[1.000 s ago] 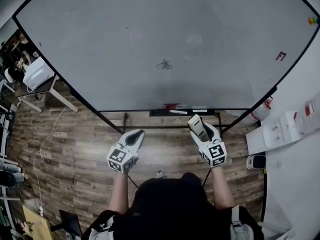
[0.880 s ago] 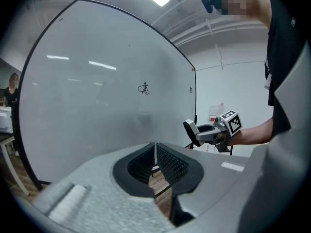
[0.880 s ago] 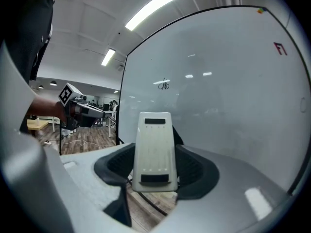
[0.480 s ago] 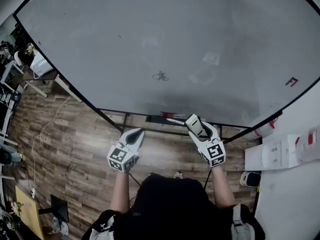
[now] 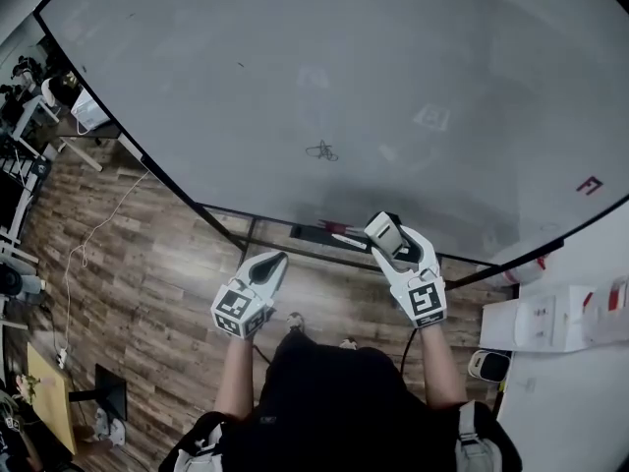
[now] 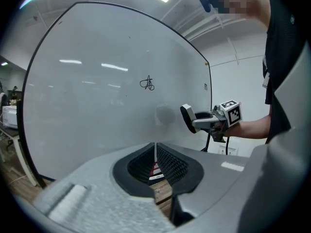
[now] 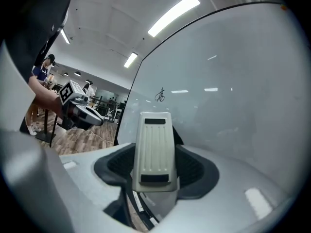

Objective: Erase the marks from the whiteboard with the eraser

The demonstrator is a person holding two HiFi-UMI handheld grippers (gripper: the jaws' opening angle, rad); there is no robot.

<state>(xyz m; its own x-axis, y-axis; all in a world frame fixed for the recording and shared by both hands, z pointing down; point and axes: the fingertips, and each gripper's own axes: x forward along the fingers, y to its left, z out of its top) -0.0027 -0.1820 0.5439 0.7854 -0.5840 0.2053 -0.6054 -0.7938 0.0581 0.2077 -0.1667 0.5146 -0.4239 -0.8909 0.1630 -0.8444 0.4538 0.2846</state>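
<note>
Whiteboard [image 5: 344,77] fills most of the head view, standing on a black frame over wood floor [image 5: 147,264]. Left tool [image 5: 278,257] is low in front of the board's bottom edge, jaws pressed together with nothing between them, pointing at the board. Right tool [image 5: 390,236] is at the board's lower edge, clamped on the eraser [image 7: 154,149], a pale ribbed block standing up between the jaws. From the left gripper view the eraser faces the board, close to it but short of the surface. Small black scribble [image 5: 320,151] sits mid-board, above and left of the eraser. Small red mark [image 5: 589,186] is far right, well apart from both tools.
</note>
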